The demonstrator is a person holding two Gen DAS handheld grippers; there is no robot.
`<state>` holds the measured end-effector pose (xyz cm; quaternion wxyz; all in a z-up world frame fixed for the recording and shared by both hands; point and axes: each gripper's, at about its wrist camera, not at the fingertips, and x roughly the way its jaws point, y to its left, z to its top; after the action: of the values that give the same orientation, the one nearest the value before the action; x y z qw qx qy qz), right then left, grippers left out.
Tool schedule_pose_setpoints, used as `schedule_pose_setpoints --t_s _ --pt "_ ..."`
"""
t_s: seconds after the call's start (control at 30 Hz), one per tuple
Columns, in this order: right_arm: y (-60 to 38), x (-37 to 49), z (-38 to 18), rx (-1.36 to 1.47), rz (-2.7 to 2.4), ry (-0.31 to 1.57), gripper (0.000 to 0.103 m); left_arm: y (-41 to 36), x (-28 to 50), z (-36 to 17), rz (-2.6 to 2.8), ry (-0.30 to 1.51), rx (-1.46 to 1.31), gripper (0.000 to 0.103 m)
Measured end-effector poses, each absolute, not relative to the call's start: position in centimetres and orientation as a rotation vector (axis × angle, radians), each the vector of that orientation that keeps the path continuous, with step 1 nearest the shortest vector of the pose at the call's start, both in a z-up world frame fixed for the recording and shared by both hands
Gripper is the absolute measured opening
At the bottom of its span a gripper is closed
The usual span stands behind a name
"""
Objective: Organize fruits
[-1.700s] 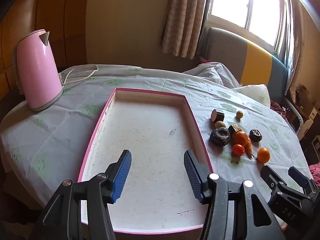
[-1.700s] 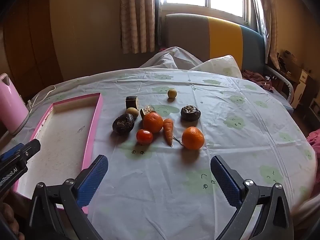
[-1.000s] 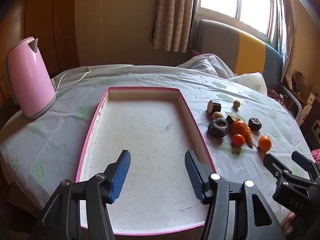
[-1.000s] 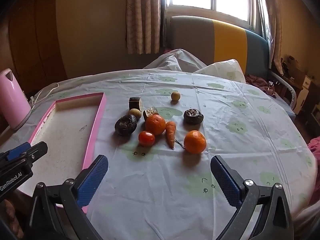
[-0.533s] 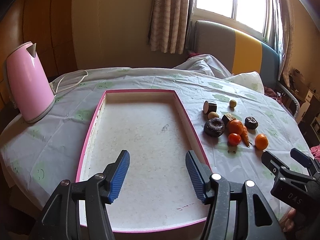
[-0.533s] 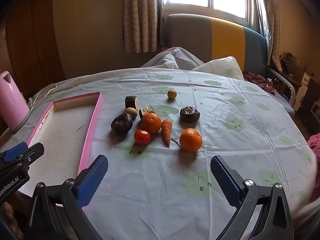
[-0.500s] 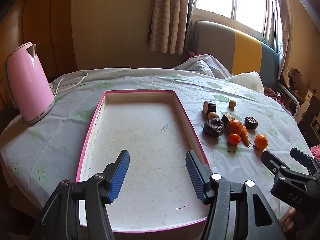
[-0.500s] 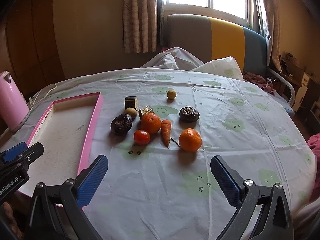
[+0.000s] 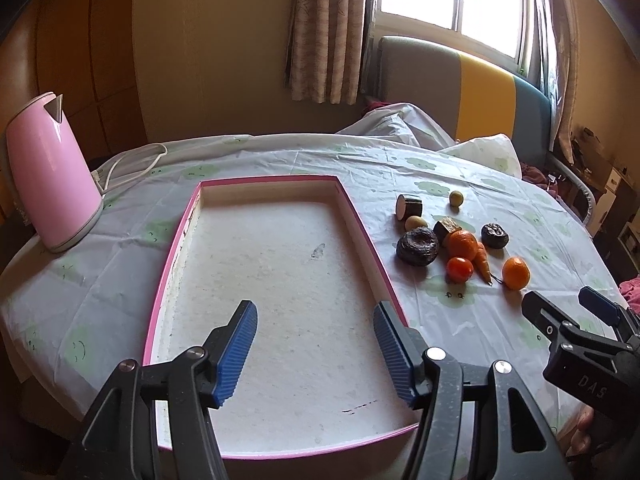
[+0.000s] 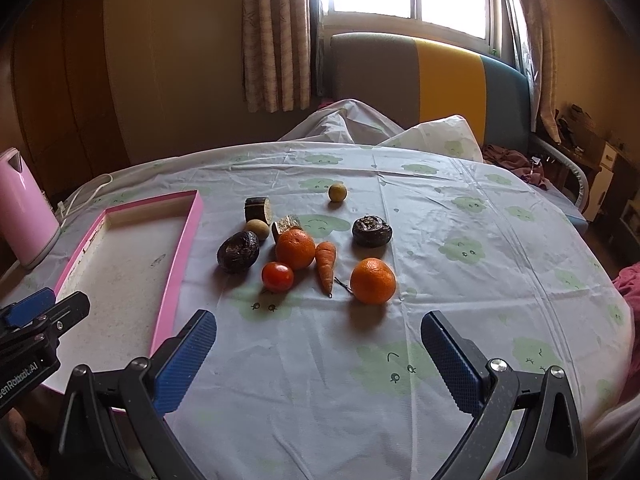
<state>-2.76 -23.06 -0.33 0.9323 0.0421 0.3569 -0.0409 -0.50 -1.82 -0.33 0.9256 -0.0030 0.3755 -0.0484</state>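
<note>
A pink-rimmed tray [image 9: 362, 228] [image 10: 185, 240] lies empty on the table. Right of it sits a cluster of produce: two oranges [image 10: 373, 281] [image 10: 295, 249], a red tomato [image 10: 277, 276], a carrot [image 10: 325, 265], two dark wrinkled fruits [image 10: 238, 257] [image 10: 371, 231], a dark cut piece [image 10: 258, 209] and small yellowish fruits [image 10: 337, 192]. The cluster shows in the left wrist view too, with an orange [image 9: 515, 273] nearest. My left gripper [image 9: 314, 344] is open and empty above the tray's near end. My right gripper [image 10: 318, 356] is open and empty, short of the fruits.
A pink kettle [image 9: 50, 178] with a white cord stands at the table's left edge. A flower-print cloth [image 10: 460, 248] covers the round table. A grey, yellow and blue sofa [image 10: 440, 80] stands behind, under the window.
Both grippers stay open and empty. The views have shifted only slightly; the fruits and tray lie as before.
</note>
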Motion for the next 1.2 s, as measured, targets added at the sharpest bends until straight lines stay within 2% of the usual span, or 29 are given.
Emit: schedule_pose_setpoints --t_s 0.1,0.3,0.43,0.5,0.57,0.77,0.83,0.87,1.03,1.1,1.2 --pt "-23.6 -2.9 -0.4 0.101 -0.086 0.73 0.102 -2.1 -0.6 -0.4 -0.106 0.769 0.0 0.062" --pt "-24.8 -2.9 -0.7 0.122 -0.1 0.733 0.091 -2.6 -0.5 -0.6 -0.13 0.784 0.008 0.062" --pt "-26.1 -2.7 -1.1 0.152 -0.105 0.75 0.077 -2.9 -0.4 -0.9 -0.157 0.803 0.004 0.063" --pt "-26.8 -2.5 -1.4 0.164 -0.096 0.76 0.071 -3.0 -0.3 -1.0 -0.177 0.811 -0.007 0.07" --pt "-27.6 -2.1 -1.7 0.182 -0.099 0.771 0.064 -3.1 -0.3 -1.0 -0.2 0.811 -0.022 0.071" --pt "-28.9 0.2 -2.8 0.205 -0.088 0.812 0.062 -3.7 -0.4 -0.9 -0.247 0.804 -0.026 0.073" --pt "-29.2 1.4 -3.3 0.215 -0.086 0.827 0.062 -3.9 -0.4 -0.9 -0.262 0.804 -0.018 0.083" --pt "-29.3 2.1 -3.5 0.207 -0.089 0.83 0.062 -4.0 -0.4 -0.8 -0.27 0.799 -0.015 0.084" --pt "-29.7 4.5 -5.3 0.216 -0.044 0.885 0.061 -4.4 0.6 -0.5 -0.31 0.812 -0.028 0.084" --pt "-29.6 4.9 -5.8 0.206 -0.045 0.902 0.041 -4.8 1.2 -0.6 -0.324 0.844 -0.037 0.084" --pt "-29.7 4.6 -5.7 0.199 -0.04 0.889 0.039 -5.7 2.3 -0.8 -0.352 0.905 -0.047 0.074"
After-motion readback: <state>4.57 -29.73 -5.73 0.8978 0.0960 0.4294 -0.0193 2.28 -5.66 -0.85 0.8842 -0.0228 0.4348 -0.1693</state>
